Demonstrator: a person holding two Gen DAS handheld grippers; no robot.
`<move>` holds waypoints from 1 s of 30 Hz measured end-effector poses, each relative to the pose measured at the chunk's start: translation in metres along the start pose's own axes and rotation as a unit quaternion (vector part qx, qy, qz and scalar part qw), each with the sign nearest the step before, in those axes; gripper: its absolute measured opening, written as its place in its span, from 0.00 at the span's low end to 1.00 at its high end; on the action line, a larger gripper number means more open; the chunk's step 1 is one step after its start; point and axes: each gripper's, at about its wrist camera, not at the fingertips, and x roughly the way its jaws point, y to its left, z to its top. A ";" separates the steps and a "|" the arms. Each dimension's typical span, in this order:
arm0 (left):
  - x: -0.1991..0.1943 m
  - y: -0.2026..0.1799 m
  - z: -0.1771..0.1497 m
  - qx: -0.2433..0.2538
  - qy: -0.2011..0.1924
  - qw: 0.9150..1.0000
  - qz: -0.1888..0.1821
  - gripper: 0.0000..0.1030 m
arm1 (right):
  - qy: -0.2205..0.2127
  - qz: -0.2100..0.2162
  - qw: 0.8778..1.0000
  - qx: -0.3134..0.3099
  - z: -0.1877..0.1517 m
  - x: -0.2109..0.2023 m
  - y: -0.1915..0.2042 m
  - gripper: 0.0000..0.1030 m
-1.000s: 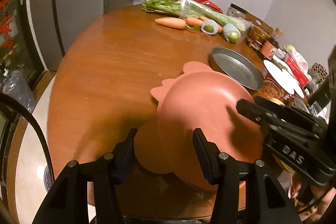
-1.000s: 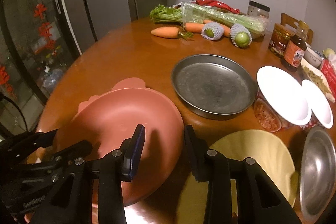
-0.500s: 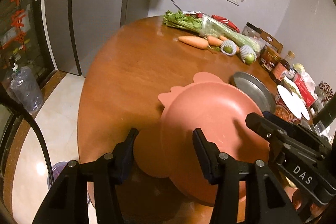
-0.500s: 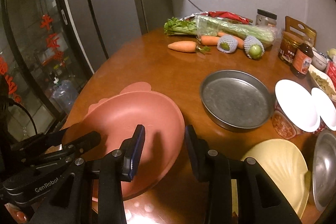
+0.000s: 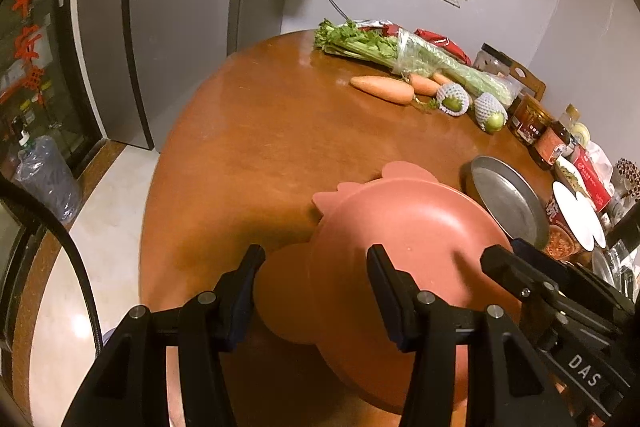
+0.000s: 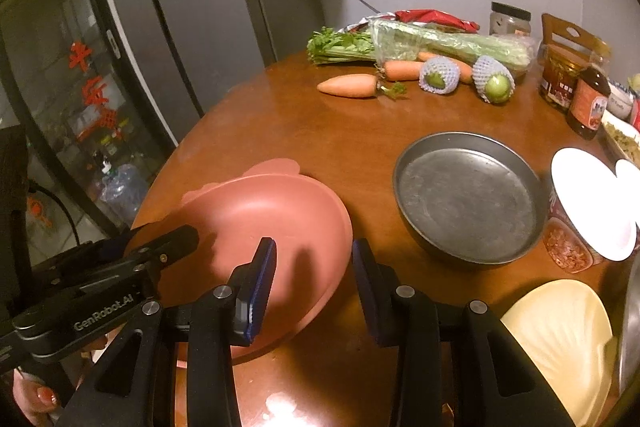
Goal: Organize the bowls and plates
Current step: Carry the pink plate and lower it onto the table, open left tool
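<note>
A pink animal-shaped bowl [image 5: 404, 247] [image 6: 272, 215] hangs tilted above the brown round table [image 5: 260, 143], held by both grippers. My left gripper [image 5: 316, 287] is clamped on its near-left rim, one finger under, one inside. My right gripper [image 6: 314, 267] is clamped on the near-right rim. A grey metal pan [image 6: 468, 199] [image 5: 508, 203] lies on the table to the right. A yellow shell plate [image 6: 560, 343] lies at the front right. White plates [image 6: 588, 203] rest on tubs at the right.
Celery [image 6: 420, 41], carrots [image 6: 352, 85] and netted green fruit [image 6: 440, 77] lie at the table's far side. Jars and a sauce bottle [image 6: 588, 99] stand at the far right. A metal dish edge [image 6: 630, 331] is at the right border. A fridge [image 6: 192, 27] stands left.
Both grippers have risen and pulled back with the pink bowl; the table and its objects now look farther away. The grips have not changed.
</note>
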 end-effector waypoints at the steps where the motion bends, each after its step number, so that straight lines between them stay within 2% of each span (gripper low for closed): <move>1: 0.003 -0.002 0.002 0.003 0.001 1.000 0.002 0.52 | -0.001 -0.001 1.000 0.002 0.001 0.001 -0.002 0.40; 10: 0.021 -0.010 0.015 0.019 0.011 1.000 0.002 0.52 | -0.001 0.000 1.000 0.022 0.002 0.007 -0.016 0.40; 13: 0.027 -0.013 0.020 0.024 0.013 1.000 0.009 0.52 | -0.003 -0.013 1.000 0.014 0.001 0.009 -0.015 0.40; 23: 0.043 -0.010 0.026 0.028 0.014 0.999 0.016 0.52 | 0.005 -0.010 1.000 0.021 0.002 0.019 -0.017 0.41; 30: 0.042 -0.006 0.025 0.019 0.012 1.000 0.003 0.52 | 0.009 -0.013 1.000 0.020 0.001 0.022 -0.015 0.41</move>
